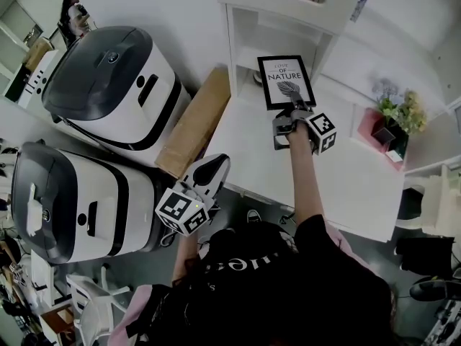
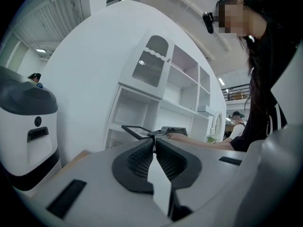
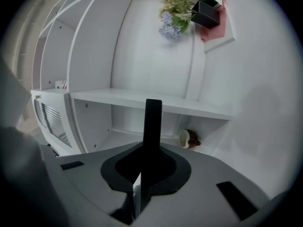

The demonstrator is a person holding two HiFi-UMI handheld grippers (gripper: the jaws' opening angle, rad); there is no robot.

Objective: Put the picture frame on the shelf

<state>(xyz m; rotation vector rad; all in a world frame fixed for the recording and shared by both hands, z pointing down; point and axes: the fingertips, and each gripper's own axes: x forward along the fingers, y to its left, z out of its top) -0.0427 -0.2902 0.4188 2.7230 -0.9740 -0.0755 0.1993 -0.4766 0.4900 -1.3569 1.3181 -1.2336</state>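
Two large white machines with dark grey domed lids, one (image 1: 108,78) behind the other (image 1: 65,200), are seen beside the desk (image 1: 346,179). The desk is white, smooth and matt. A flat brown cardboard box (image 1: 194,125) is propped between its end and the farther machine.

At the far edge of the desk a white shelf unit (image 1: 245,34) is stood, built of plain boards, with open compartments and an arched, slatted door (image 2: 151,65) higher up. In its lowest compartment a small cream and brown mug (image 3: 188,138) is kept. On the desk to the right a pink tray (image 1: 369,125) is laid, and on it a black square pot (image 1: 392,137) filled with green leaves and pale lilac flowers.

The picture frame (image 1: 286,80) is a thin black rectangle around a white print of a leaf and the words "LOVE OF NATURE". It is held in the air over the desk, nearly flat with its face up. Its long axis is pointed from the right tool (image 1: 294,111) towards the shelf unit, and its top edge is at the mouth of the lowest compartment. Its bottom edge is pinched by the right tool. In the right gripper view the frame is seen edge-on as a black bar (image 3: 153,122).

The left tool (image 1: 215,166) is held off the near edge of the desk, its ribbed black pads (image 2: 142,155) pressed together on nothing.
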